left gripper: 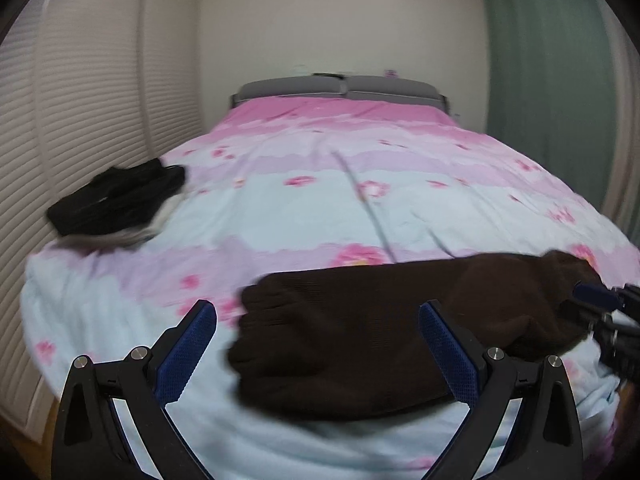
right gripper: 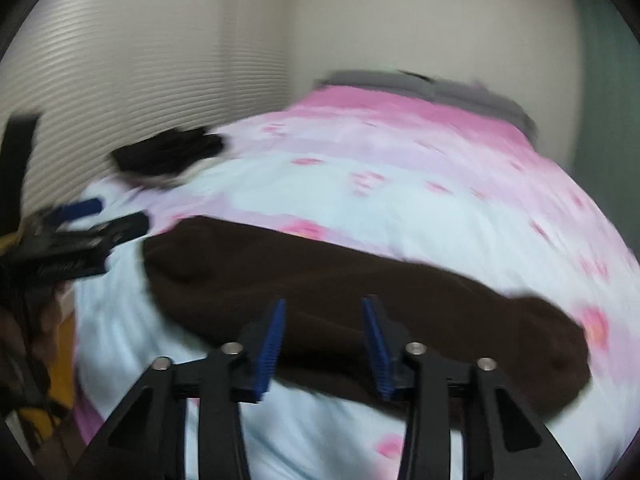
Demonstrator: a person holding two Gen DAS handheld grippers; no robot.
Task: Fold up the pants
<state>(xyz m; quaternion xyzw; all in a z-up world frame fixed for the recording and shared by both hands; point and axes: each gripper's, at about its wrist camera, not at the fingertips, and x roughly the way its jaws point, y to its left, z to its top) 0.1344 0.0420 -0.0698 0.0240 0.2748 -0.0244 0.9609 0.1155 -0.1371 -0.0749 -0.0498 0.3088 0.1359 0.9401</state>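
One pair of brown pants (left gripper: pixel 360 332) is being shown in the left wrist view, lying on the flowered bedspread (left gripper: pixel 320 200) near the foot of the bed, its long axis running across the view from left to right. The left gripper (left gripper: pixel 318 312) is being held just above the pants' left end, its two fingers spread wide with nothing between them. The right gripper (left gripper: pixel 600 308) is being seen at the far right, beside the pants' other end. One pile of black clothes (left gripper: pixel 116 202) is lying well apart, at the bed's left edge. In the right wrist view, the same pants (right gripper: pixel 340 292) are lying crosswise ahead of the right gripper (right gripper: pixel 324 312), whose two fingers are partly spread and empty, over the near edge of the cloth. The left gripper (right gripper: pixel 116 216) is being seen at the left, near the pants' far end; each end is judged nearer to its own gripper.
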